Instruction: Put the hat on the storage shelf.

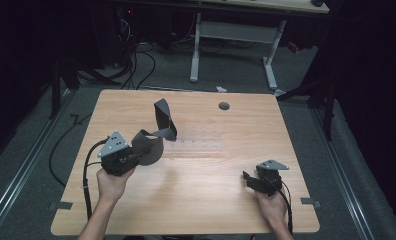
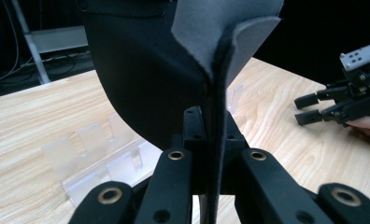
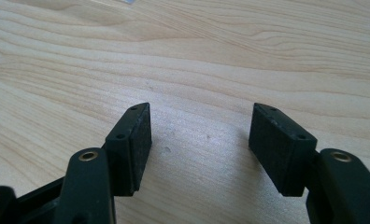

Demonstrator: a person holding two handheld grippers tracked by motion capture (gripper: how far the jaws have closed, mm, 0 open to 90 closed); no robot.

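I've got the grey felt strip [image 1: 158,131] pinched in my left claw [image 1: 136,154], jaws closed flat on its edge. In the left gripper view the strip [image 2: 220,70] stands straight up from between the jaws, then curls over and away in a dark loop. From the high view its long axis runs from the claw up and away from me; it twists once, and its free end stands tilted above the clear plastic rack [image 1: 193,146].

That rack is my landmark. It lies flat on the tabletop [image 1: 226,200], just past the left claw and a little to its right, and the strip hangs over the rack's left end. Whether they touch I cannot tell.

My right claw [image 1: 247,178] sits well apart, on the near right side of the rack, low over bare wood. Its jaws are spread wide with nothing between the pads [image 3: 138,140].

So the left hand is plainly the nearer one. I judge the next move turns on the strip's free end: it lies up and left of the right claw, across the rack, so the right would have to reach over to take it.
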